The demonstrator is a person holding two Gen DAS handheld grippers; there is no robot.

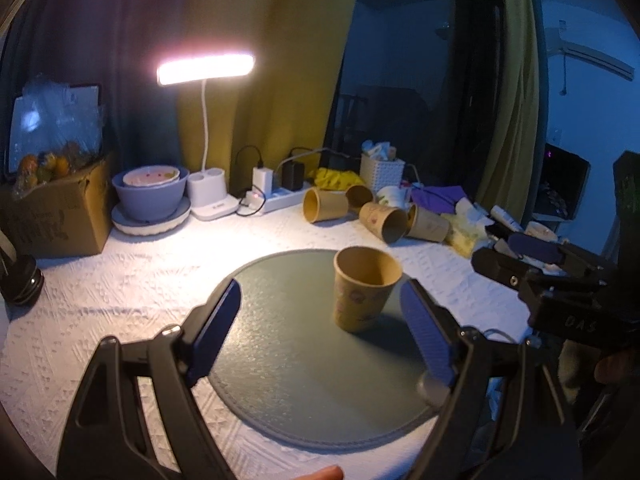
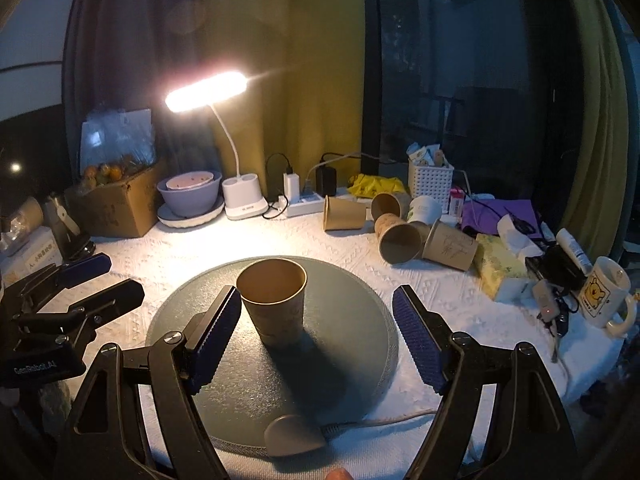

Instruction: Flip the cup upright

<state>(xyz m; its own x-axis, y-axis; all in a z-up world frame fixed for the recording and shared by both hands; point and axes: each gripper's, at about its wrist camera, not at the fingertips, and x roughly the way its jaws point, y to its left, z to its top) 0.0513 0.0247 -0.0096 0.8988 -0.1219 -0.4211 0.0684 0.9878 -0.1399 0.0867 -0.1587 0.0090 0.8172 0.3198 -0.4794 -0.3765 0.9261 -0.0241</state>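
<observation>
A brown paper cup [image 1: 364,288] stands upright, mouth up, on a round grey mat [image 1: 288,360]; it also shows in the right wrist view [image 2: 274,304] on the mat [image 2: 340,368]. My left gripper [image 1: 320,328] is open and empty, with the cup between and just beyond its blue pads, nearer the right pad [image 1: 428,340]. My right gripper [image 2: 316,332] is open and empty, with the cup close to its left pad [image 2: 216,340]. The right gripper also shows at the right edge of the left wrist view [image 1: 532,264].
Several paper cups [image 2: 396,232] lie on their sides at the back. A lit desk lamp [image 2: 240,196], a power strip [image 2: 304,204], stacked bowls [image 2: 190,196], a cardboard box [image 2: 120,204], a white basket [image 2: 430,184], a tissue pack [image 2: 500,268] and a mug [image 2: 604,296] ring the white cloth.
</observation>
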